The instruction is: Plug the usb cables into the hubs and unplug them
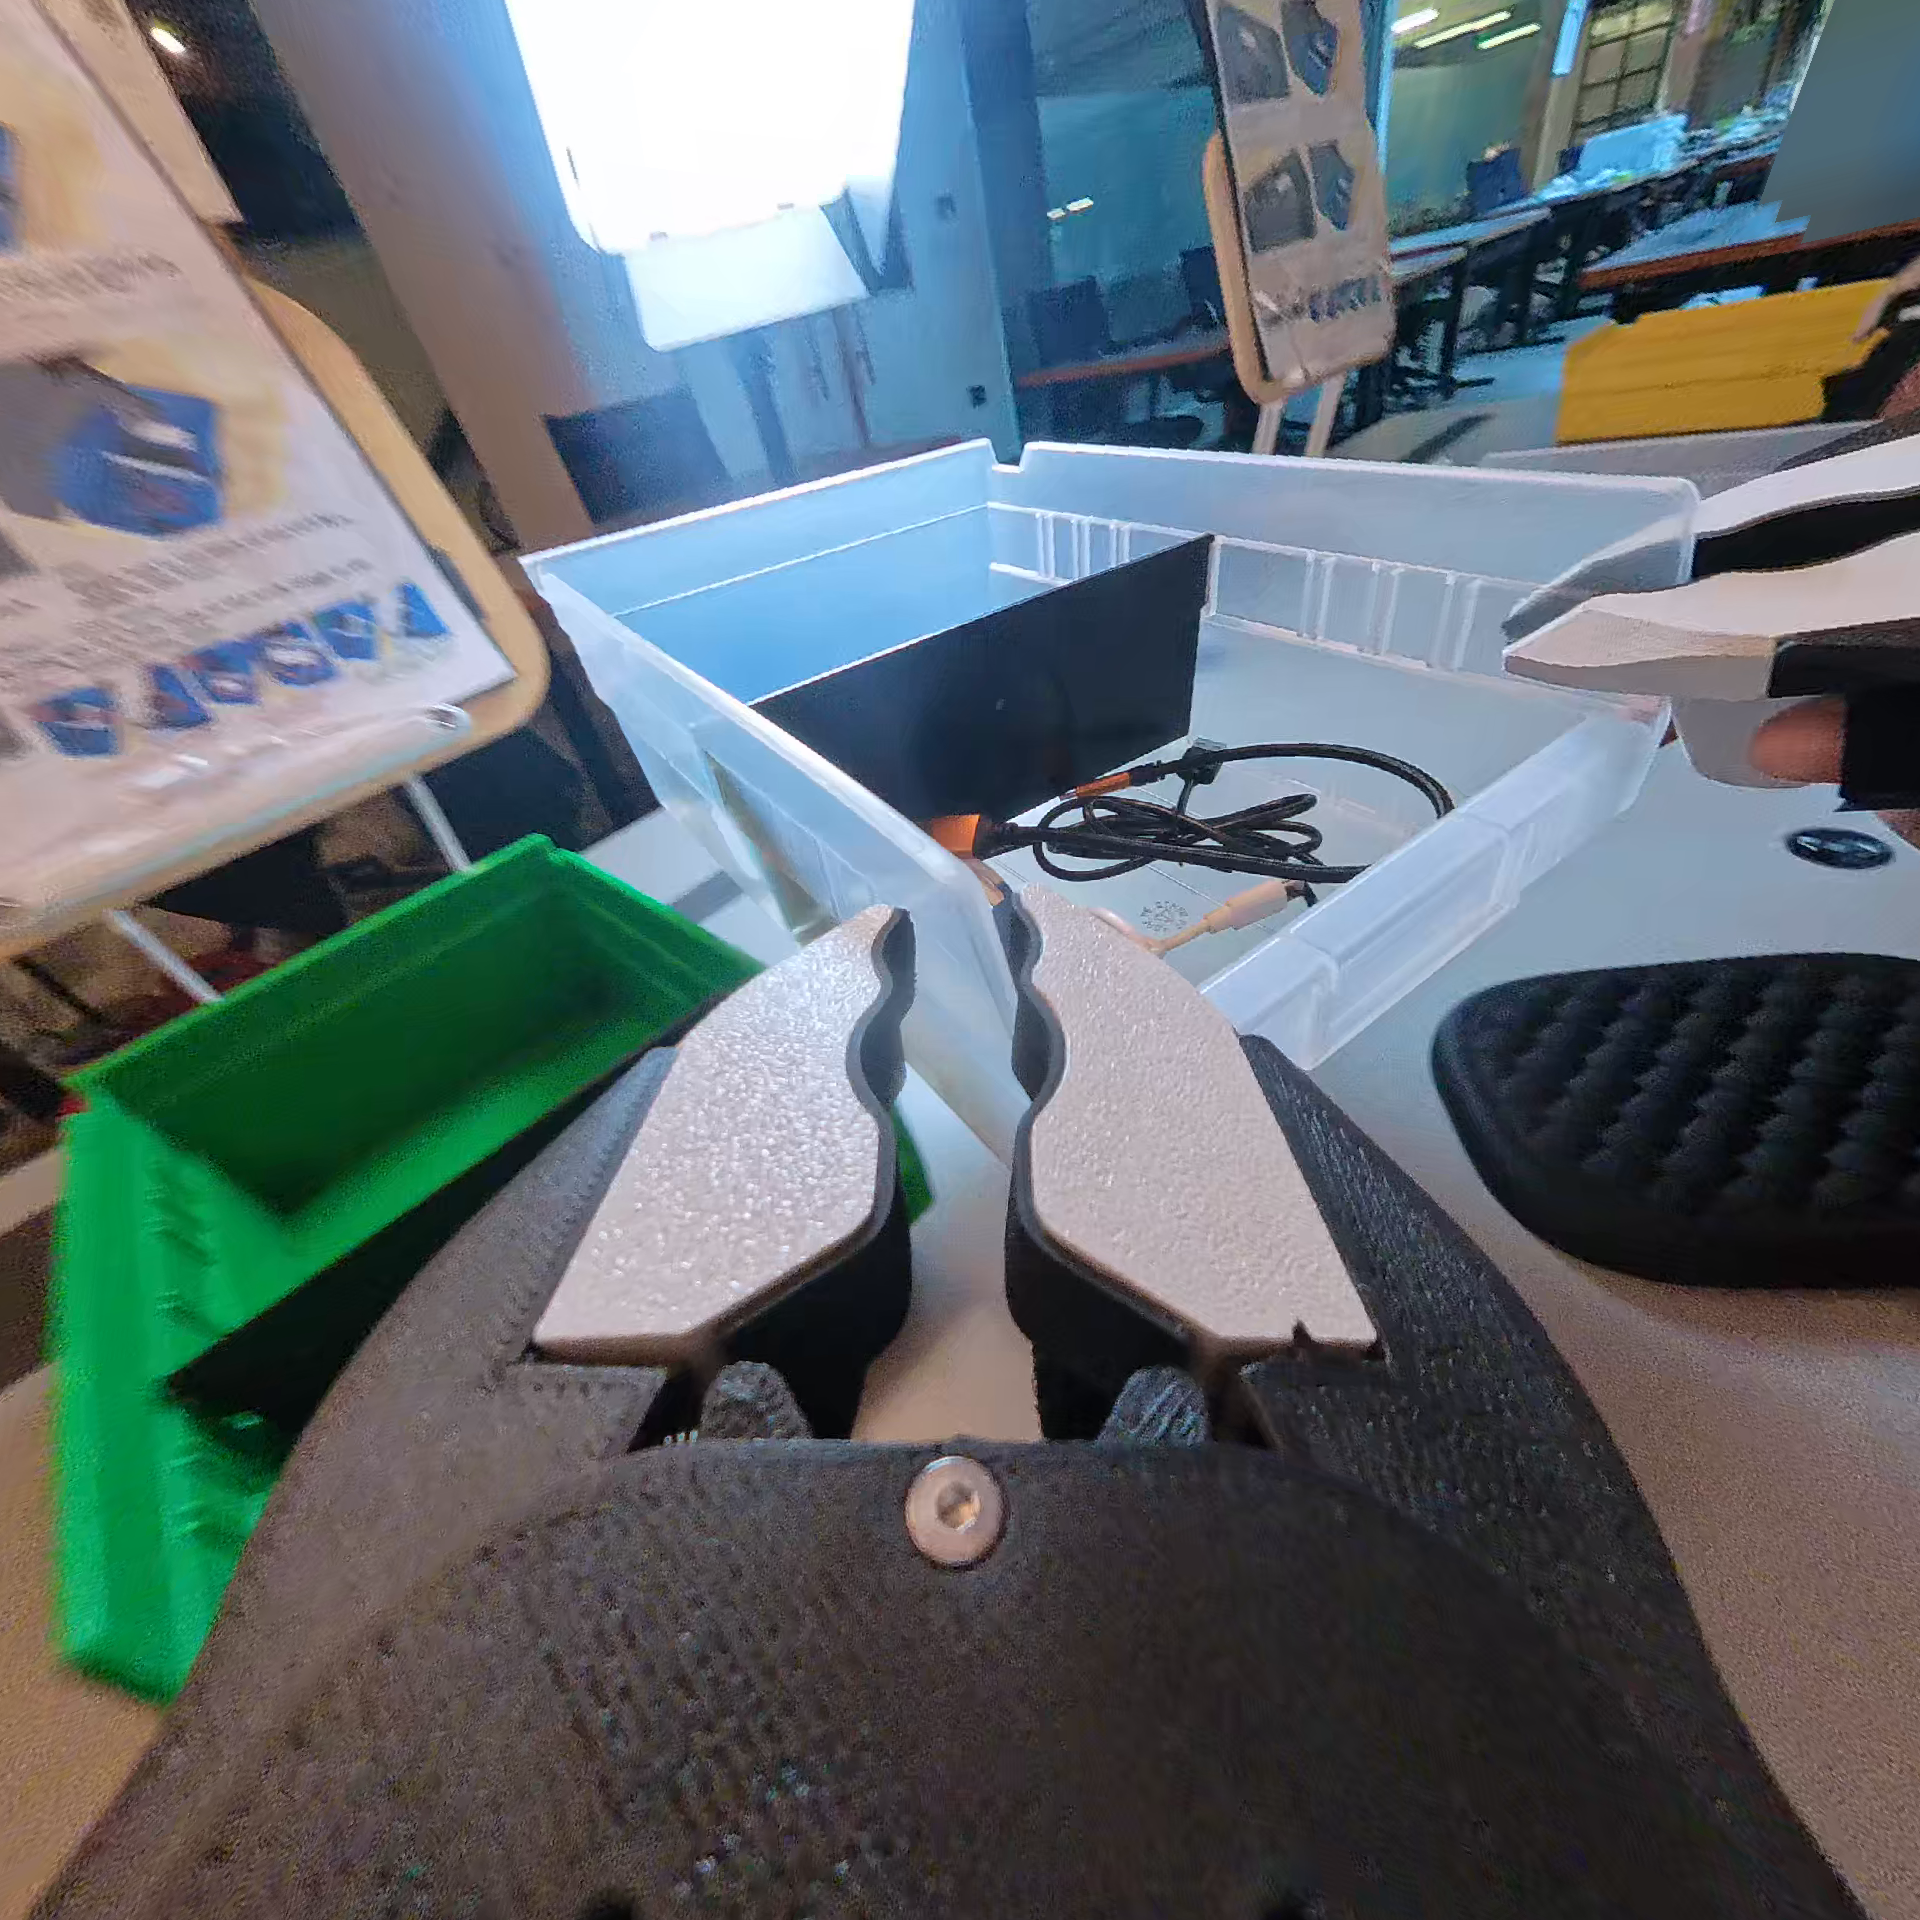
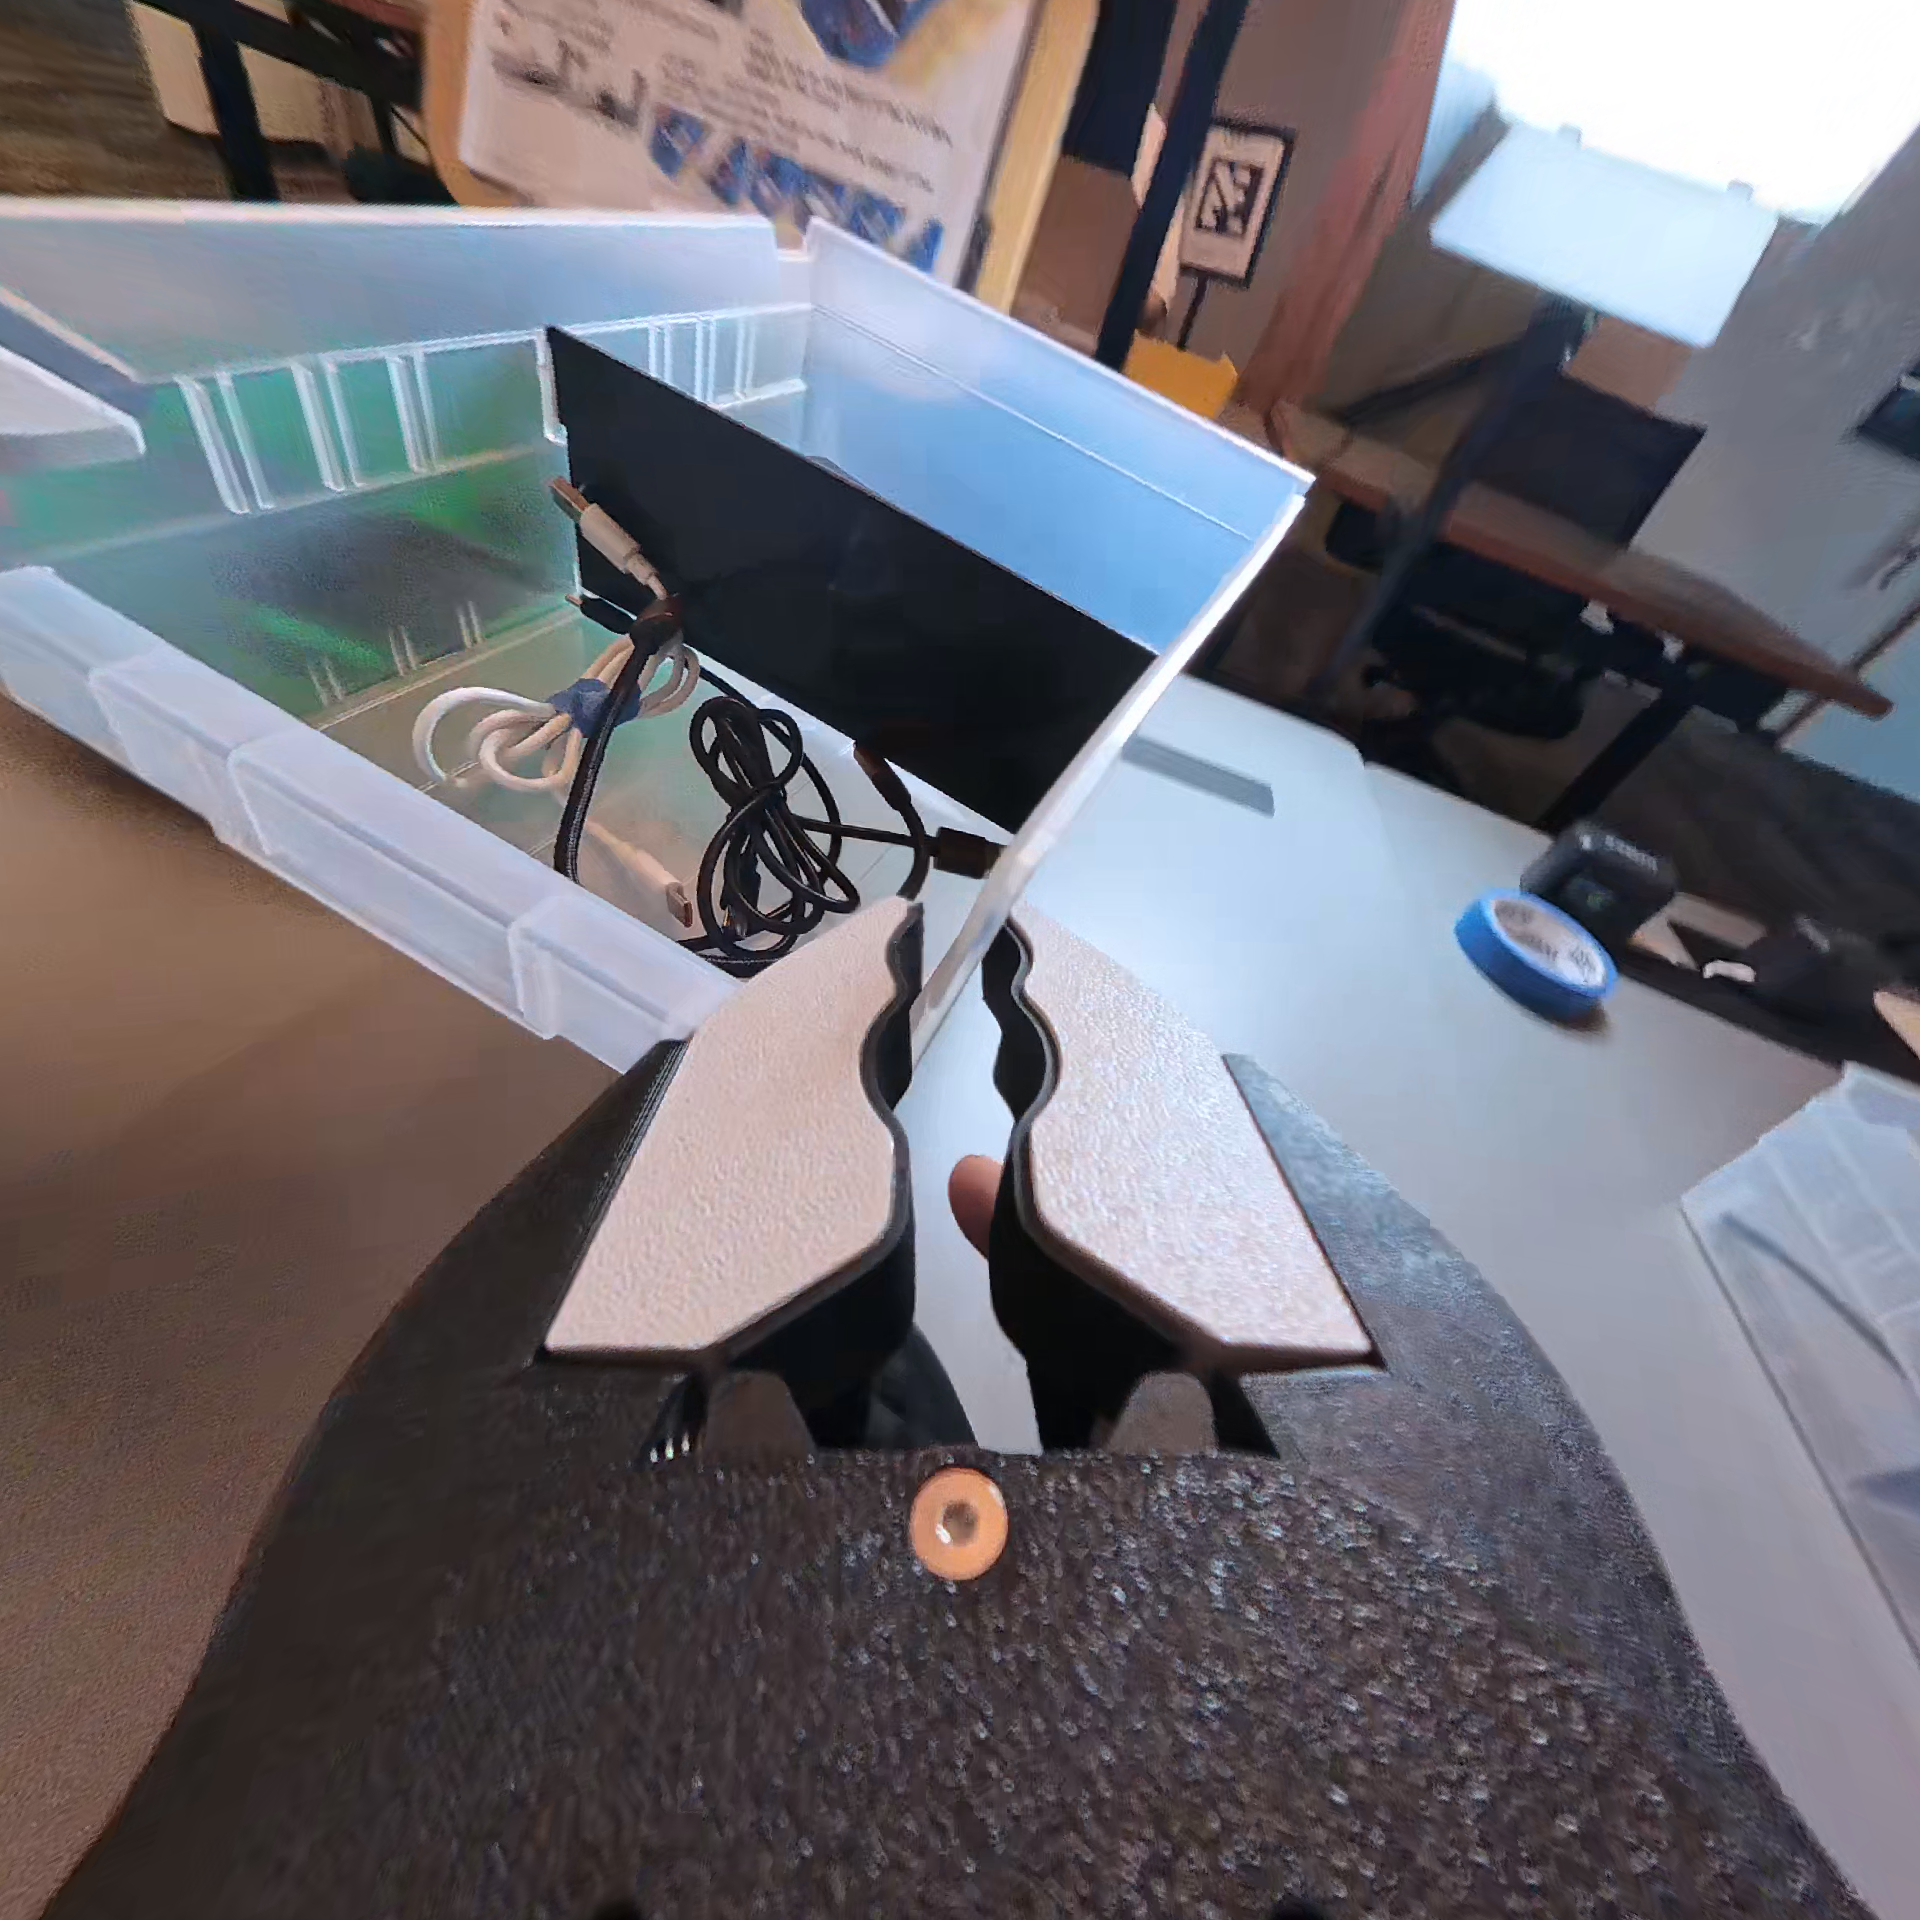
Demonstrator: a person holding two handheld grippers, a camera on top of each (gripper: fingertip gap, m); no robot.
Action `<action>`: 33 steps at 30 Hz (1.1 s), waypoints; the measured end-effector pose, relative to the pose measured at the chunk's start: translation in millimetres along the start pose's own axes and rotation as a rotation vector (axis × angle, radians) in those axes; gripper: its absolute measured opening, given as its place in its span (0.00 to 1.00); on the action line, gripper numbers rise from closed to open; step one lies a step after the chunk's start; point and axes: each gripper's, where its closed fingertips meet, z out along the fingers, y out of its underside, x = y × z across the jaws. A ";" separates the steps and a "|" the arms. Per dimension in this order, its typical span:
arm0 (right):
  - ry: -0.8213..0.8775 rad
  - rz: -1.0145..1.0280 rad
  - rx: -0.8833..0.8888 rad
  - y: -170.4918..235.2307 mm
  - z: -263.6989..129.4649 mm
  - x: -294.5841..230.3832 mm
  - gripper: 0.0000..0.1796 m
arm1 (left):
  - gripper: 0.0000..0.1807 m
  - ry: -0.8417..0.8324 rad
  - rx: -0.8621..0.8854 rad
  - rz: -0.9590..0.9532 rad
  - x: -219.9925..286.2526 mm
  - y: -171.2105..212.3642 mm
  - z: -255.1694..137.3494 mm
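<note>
A clear plastic bin (image 1: 1351, 499) with a black divider (image 1: 997, 696) sits on a pale table. Its near compartment holds coiled black USB cables (image 1: 1174, 831) and a pale cable (image 1: 1236, 914). My left gripper (image 1: 961, 935) is shut on the bin's left wall, which runs between its fingertips. My right gripper (image 2: 961, 935) is shut on the bin's (image 2: 416, 831) right wall at its near end. It also shows in the left wrist view (image 1: 1558, 634) at the bin's right corner. The right wrist view shows the black cables (image 2: 769, 831), a bundled white cable (image 2: 520, 738) and the divider (image 2: 831, 582). No hub is visible.
A green open box (image 1: 312, 1039) stands left of the bin, below a tilted printed sign board (image 1: 208, 520). A black ribbed mat (image 1: 1683, 1122) lies to the right. A blue tape roll (image 2: 1536, 951), a small black box (image 2: 1600, 873) and another clear container (image 2: 1829, 1247) lie on the table. My hands' fingertips stand some 20 centimetres from each other.
</note>
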 end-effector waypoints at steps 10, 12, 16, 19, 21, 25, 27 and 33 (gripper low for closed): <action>-0.291 -0.091 0.221 -134.8 52.9 -139.1 0.07 | 0.08 -0.346 0.030 0.049 -131.6 -41.2 -150.7; -0.380 -0.099 0.232 -151.5 71.7 -181.8 0.07 | 0.09 -0.421 0.009 0.047 -158.3 -33.6 -187.1; -0.551 -0.105 0.214 -167.0 105.6 -271.8 0.07 | 0.08 -0.547 -0.032 0.050 -206.6 -4.7 -254.0; -0.663 -0.101 0.165 -159.1 131.0 -332.6 0.07 | 0.08 -0.604 -0.104 0.028 -236.0 27.4 -287.7; -0.708 -0.083 0.123 -146.0 150.5 -363.0 0.07 | 0.08 -0.627 -0.149 -0.006 -252.9 56.3 -297.1; -0.733 -0.090 0.045 -112.3 178.9 -396.2 0.07 | 0.08 -0.639 -0.197 -0.079 -270.4 108.8 -298.4; -0.721 -0.097 0.021 -97.5 190.2 -401.3 0.07 | 0.08 -0.646 -0.213 -0.113 -277.3 132.3 -291.8; -0.601 -0.276 0.112 -104.7 185.8 -376.8 0.12 | 0.04 -0.717 -0.187 -0.257 -290.8 162.0 -267.3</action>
